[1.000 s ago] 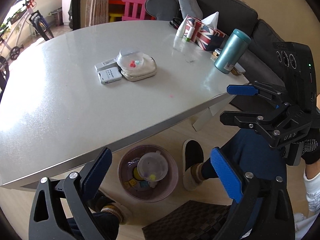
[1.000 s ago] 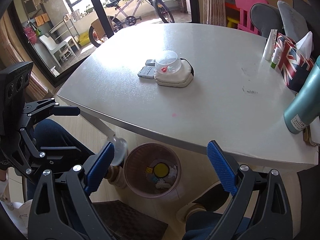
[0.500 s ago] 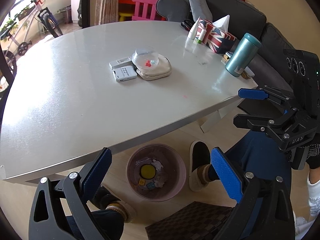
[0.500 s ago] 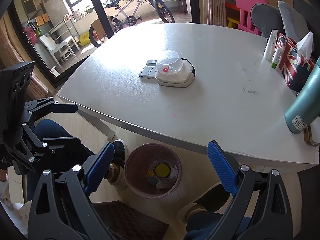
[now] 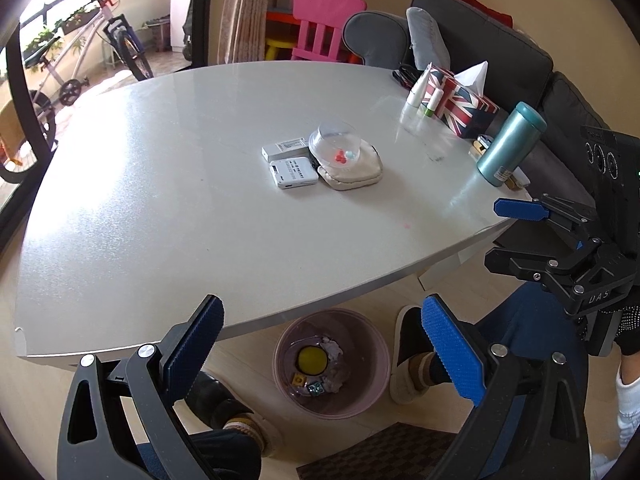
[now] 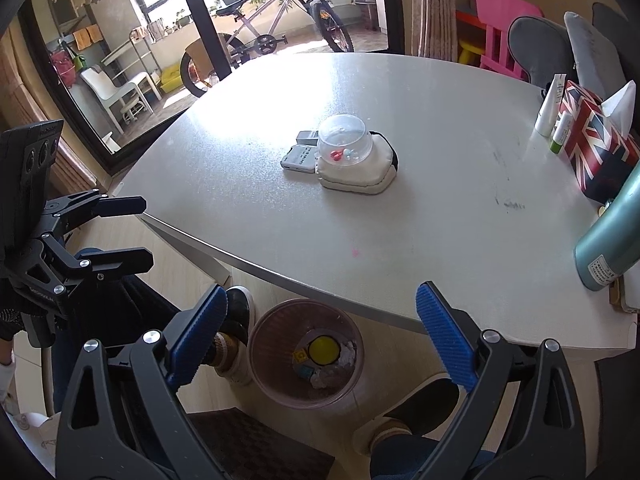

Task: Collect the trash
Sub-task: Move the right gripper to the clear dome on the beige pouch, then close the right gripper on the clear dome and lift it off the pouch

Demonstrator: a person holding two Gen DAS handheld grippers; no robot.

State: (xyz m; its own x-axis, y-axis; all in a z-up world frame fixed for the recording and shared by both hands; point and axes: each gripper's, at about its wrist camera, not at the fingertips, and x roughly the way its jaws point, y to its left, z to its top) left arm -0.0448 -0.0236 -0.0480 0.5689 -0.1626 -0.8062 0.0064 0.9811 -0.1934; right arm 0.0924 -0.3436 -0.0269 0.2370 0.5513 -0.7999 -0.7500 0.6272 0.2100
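A pink trash bin (image 5: 376, 360) stands on the floor under the table's near edge, with a yellow round item (image 5: 311, 361) and crumpled scraps inside; it also shows in the right wrist view (image 6: 264, 360). My left gripper (image 5: 320, 344) is open and empty above the bin. My right gripper (image 6: 320, 332) is open and empty, also over the bin. Each gripper shows in the other's view, the right one (image 5: 516, 232) and the left one (image 6: 132, 236).
On the grey table (image 5: 160, 200) sit a clear plastic cup (image 5: 335, 145) upside down on a cream pouch (image 5: 356, 174), two white boxes (image 5: 292, 172), a Union Jack tissue box (image 5: 460, 104), small tubes and a teal tumbler (image 5: 510, 144). My feet in slippers (image 5: 408, 356) flank the bin.
A clear cup that sat on top of the bin a second ago is gone from view. The left gripper has risen and pulled back. The right gripper has barely moved.
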